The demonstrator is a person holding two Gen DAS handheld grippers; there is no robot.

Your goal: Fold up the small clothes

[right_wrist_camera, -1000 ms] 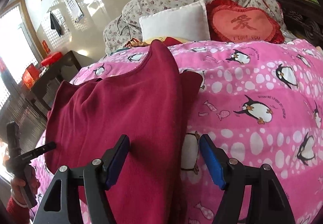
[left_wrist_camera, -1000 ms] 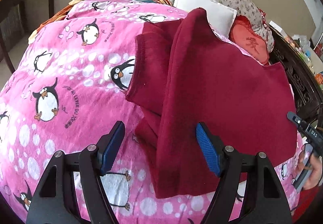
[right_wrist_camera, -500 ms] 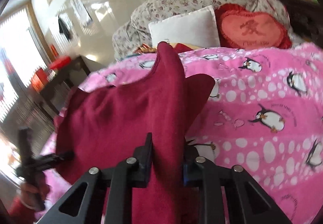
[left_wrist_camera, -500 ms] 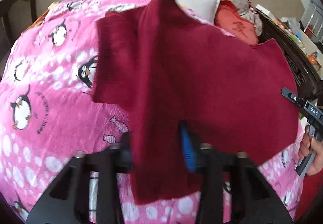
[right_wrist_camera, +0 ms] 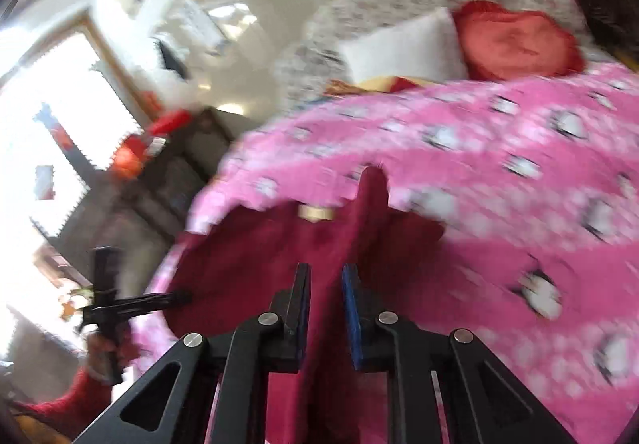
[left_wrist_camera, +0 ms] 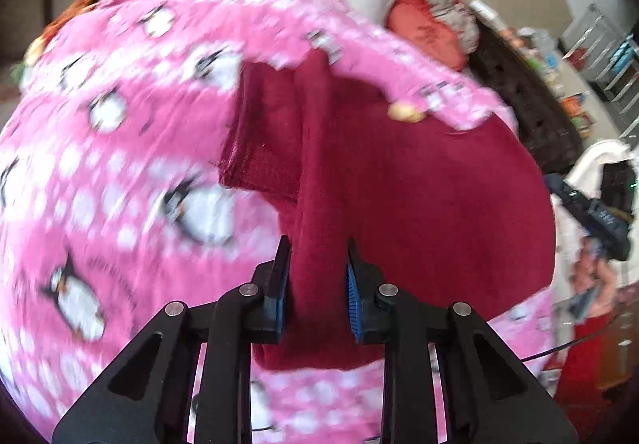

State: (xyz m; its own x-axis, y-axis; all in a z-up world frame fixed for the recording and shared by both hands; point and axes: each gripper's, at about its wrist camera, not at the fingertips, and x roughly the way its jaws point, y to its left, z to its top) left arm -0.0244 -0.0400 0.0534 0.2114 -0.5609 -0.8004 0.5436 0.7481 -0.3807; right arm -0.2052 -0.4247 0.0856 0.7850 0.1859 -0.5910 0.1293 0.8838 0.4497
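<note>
Left gripper [left_wrist_camera: 315,292], lower centre, jaws closing on dark red knitted sweater [left_wrist_camera: 419,196]; right gripper [right_wrist_camera: 325,308] likewise pinches hem fold, closing. Garment lies mid-frame on pink penguin-print fleece blanket [left_wrist_camera: 100,164]. Judged soft, light, floppy; hem corners best hold. White pillow [right_wrist_camera: 403,44] beyond.

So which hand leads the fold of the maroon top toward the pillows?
Left, marginally. The left hand-held gripper and right hand-held gripper each have jaws closing with the maroon top between them; the left's ridge runs beside the folded-in sleeve, the bulkier side to carry.
</note>
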